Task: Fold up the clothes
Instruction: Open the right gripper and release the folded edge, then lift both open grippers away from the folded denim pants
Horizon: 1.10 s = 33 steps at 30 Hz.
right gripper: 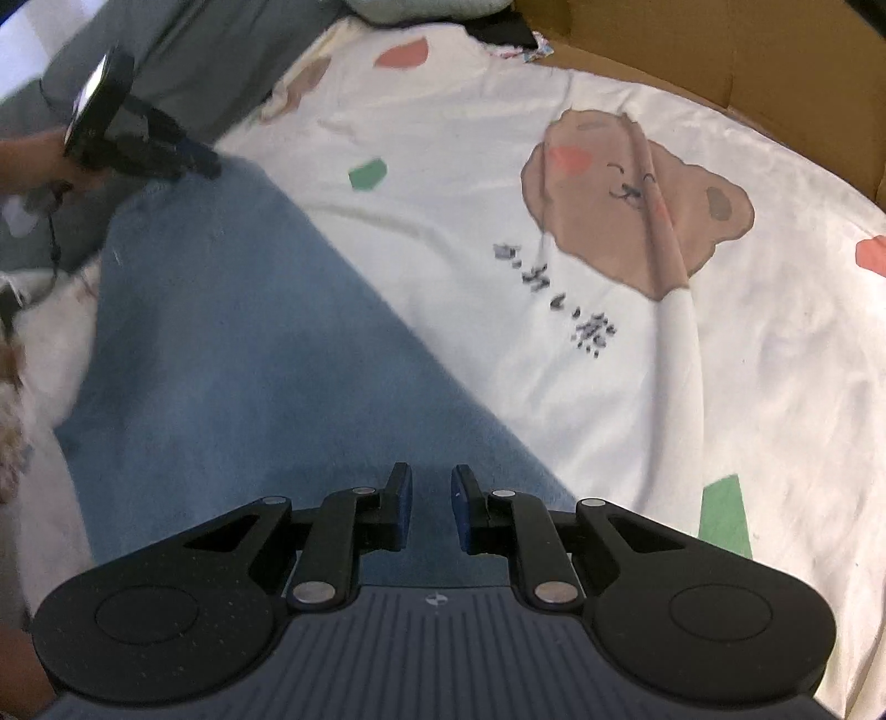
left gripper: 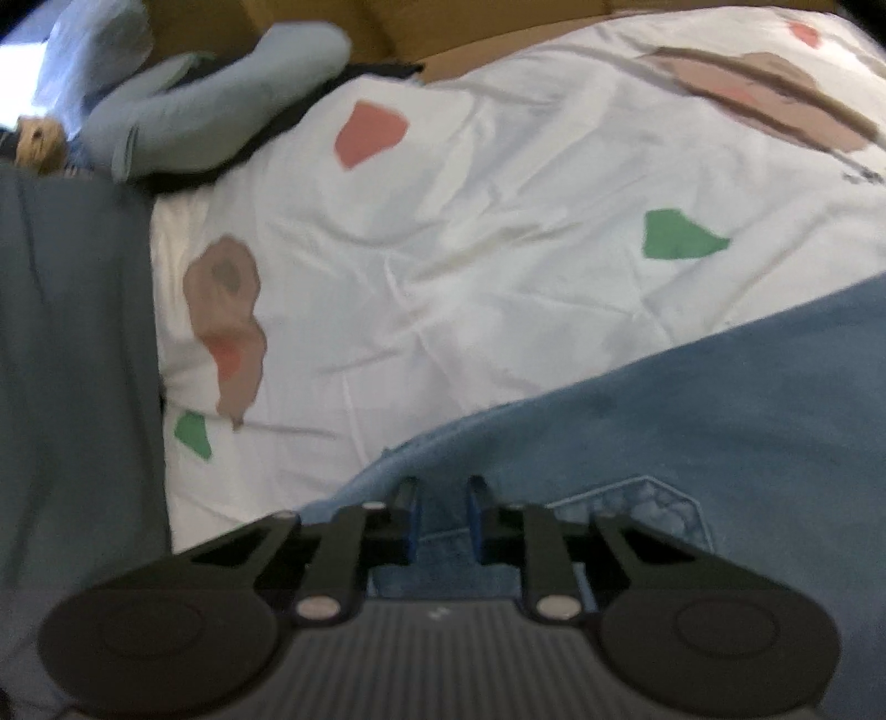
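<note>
A blue garment (left gripper: 692, 415) lies spread flat on a white bed sheet (left gripper: 443, 249) printed with bears and coloured patches. A stitched patch on the garment shows right of my left gripper (left gripper: 443, 493). That gripper hangs just over the garment's edge, its jaws a little apart with nothing pinched. In the right wrist view the garment (right gripper: 249, 332) runs away to the upper left. My right gripper (right gripper: 432, 482) is above its near end, jaws narrowly open and empty. The left gripper (right gripper: 213, 166), held by a hand (right gripper: 33, 166), sits at the garment's far corner.
A rolled pale blue cloth (left gripper: 221, 105) and grey bedding (left gripper: 72, 332) lie along the left side. Brown board (right gripper: 692, 50) borders the far side of the sheet (right gripper: 470, 138). A large bear print (right gripper: 637, 210) is on the right. Something beige and fluffy (right gripper: 11, 415) is at the left edge.
</note>
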Tool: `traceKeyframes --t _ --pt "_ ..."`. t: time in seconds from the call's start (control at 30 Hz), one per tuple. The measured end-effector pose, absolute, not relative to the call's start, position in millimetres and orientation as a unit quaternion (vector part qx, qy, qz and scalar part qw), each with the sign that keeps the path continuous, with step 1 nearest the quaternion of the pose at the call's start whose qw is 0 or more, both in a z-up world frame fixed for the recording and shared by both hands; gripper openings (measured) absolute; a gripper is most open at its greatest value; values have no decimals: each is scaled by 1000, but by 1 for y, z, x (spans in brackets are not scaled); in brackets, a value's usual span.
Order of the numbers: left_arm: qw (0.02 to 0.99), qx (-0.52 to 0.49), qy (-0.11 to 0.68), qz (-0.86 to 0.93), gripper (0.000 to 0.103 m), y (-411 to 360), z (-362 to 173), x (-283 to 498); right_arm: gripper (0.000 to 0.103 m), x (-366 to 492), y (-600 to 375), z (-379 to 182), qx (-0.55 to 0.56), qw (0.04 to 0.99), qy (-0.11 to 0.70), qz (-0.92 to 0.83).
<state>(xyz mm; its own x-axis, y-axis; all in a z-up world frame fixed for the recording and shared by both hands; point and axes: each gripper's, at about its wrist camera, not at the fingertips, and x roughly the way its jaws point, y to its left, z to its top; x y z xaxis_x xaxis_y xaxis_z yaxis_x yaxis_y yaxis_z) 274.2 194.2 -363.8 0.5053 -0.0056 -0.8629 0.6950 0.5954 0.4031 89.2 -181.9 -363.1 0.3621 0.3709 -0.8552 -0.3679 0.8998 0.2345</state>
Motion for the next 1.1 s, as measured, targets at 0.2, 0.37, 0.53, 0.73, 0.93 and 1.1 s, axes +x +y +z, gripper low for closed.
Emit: traceKeyframes --t 0.2,0.37,0.53,0.73,0.93,1.1 --pt "794 349 452 -208 19 196 -379 291 19 93 -173 -377 -13 838 515 180" --pt "798 324 462 -211 19 197 -383 301 17 97 -168 -383 -13 845 511 160" --pt "810 290 471 -195 18 197 -386 308 7 102 -165 -386 -10 850 507 144" --pt "815 246 499 -163 17 197 -376 317 6 109 -172 -388 30 844 518 135" --pt "827 188 512 -134 26 203 -329 301 9 122 -198 -367 115 823 541 128" --pt "837 160 506 -135 46 205 -278 280 12 128 -216 -315 127 828 530 132"
